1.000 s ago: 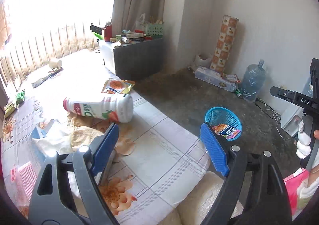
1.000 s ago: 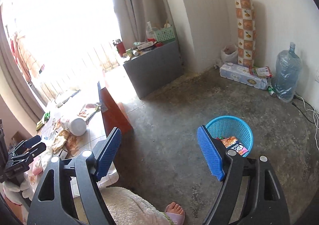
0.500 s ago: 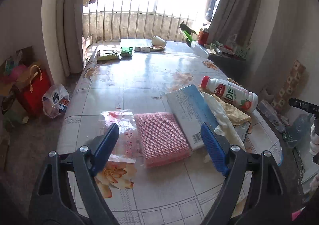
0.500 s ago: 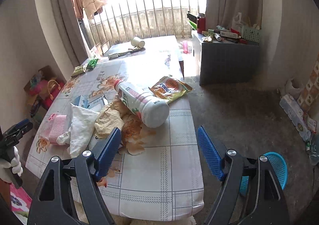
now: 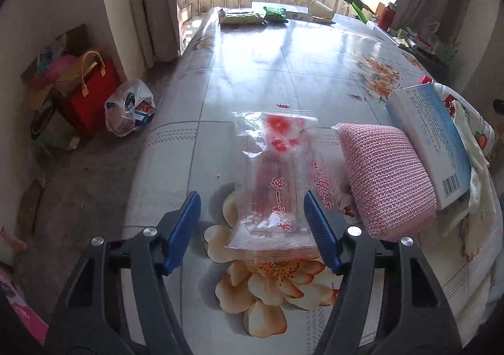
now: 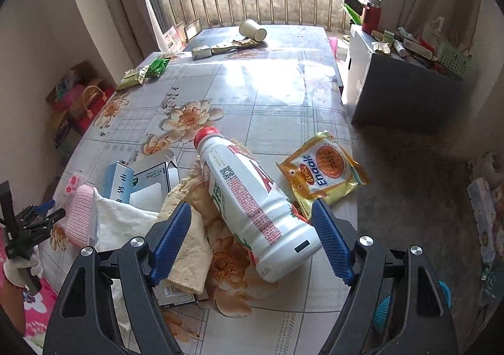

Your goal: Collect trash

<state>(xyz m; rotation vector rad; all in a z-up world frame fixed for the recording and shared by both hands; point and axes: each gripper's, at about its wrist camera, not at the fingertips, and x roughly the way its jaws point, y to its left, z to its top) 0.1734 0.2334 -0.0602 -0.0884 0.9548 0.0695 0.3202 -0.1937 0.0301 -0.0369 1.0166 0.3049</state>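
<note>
we hold both grippers wide to straddle our trash — the left gripper around the clear wrapper, the right gripper around the toppled white bottle — neither gripped yet.

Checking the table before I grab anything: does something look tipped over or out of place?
Yes. The white bottle lies on its side over crumpled paper, and a paper cup is tipped over at the far end.

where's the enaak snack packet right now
In the right wrist view, the Enaak packet lies flat near the table's right edge, just right of the white bottle.
</note>
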